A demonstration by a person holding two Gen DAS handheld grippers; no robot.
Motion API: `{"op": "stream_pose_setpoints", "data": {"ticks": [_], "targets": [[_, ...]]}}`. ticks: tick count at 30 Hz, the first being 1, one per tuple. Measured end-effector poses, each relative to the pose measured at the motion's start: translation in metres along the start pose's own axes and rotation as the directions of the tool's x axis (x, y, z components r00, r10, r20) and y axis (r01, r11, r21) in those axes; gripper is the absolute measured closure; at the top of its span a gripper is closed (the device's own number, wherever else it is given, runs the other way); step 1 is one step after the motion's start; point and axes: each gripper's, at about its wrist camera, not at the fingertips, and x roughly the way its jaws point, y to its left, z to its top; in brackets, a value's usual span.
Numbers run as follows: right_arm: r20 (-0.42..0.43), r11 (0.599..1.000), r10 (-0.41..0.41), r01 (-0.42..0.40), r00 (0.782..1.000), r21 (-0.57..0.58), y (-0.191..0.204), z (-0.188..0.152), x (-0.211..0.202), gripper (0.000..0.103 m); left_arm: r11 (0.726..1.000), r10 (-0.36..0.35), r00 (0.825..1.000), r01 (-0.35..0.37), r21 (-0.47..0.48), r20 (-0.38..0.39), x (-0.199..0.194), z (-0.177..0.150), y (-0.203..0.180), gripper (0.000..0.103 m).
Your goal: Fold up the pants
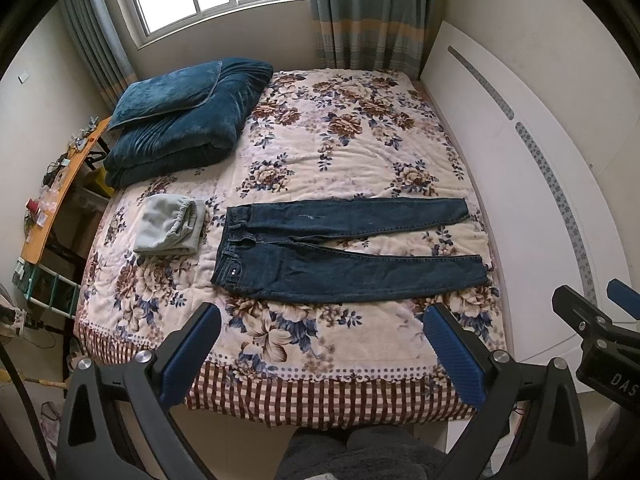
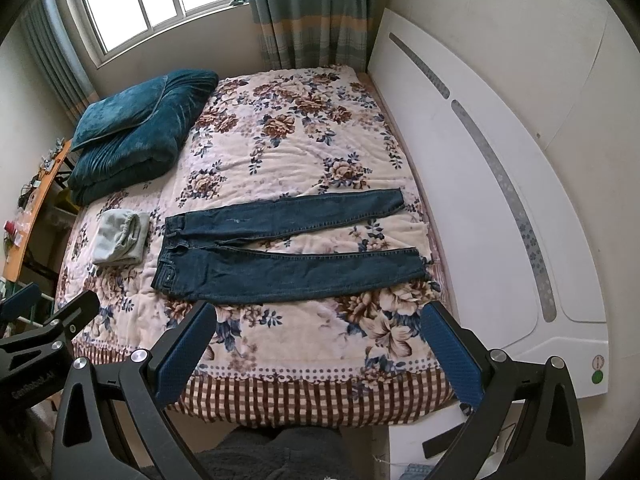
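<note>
Dark blue jeans (image 1: 320,248) (image 2: 280,252) lie flat on the floral bedspread (image 1: 344,148) (image 2: 288,152), waist to the left, both legs spread apart and pointing right toward the headboard. My left gripper (image 1: 324,320) hovers open above the bed's near edge, short of the jeans, nothing between its blue pads. My right gripper (image 2: 320,318) is also open and empty, held at about the same height over the near edge. In the left wrist view, part of the right gripper (image 1: 600,320) shows at the far right.
A folded grey garment (image 1: 170,224) (image 2: 120,236) lies left of the jeans' waist. A teal pillow and quilt stack (image 1: 180,120) (image 2: 136,128) sits at the back left. White headboard (image 1: 520,184) (image 2: 480,184) bounds the right side; an orange side table (image 1: 60,192) stands left.
</note>
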Motion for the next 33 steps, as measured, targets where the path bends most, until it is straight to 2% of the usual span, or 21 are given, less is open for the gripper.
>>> {"op": "stream_pose_setpoints", "data": {"ticks": [33], "targets": [[-0.001,1.0,0.009,-0.009,1.0,0.005,-0.0051,-0.0021,-0.0012,0.0,1.0,0.008,1.0,-0.008,-0.003,-0.002,0.0,0.01,-0.0076,0.0]]}}
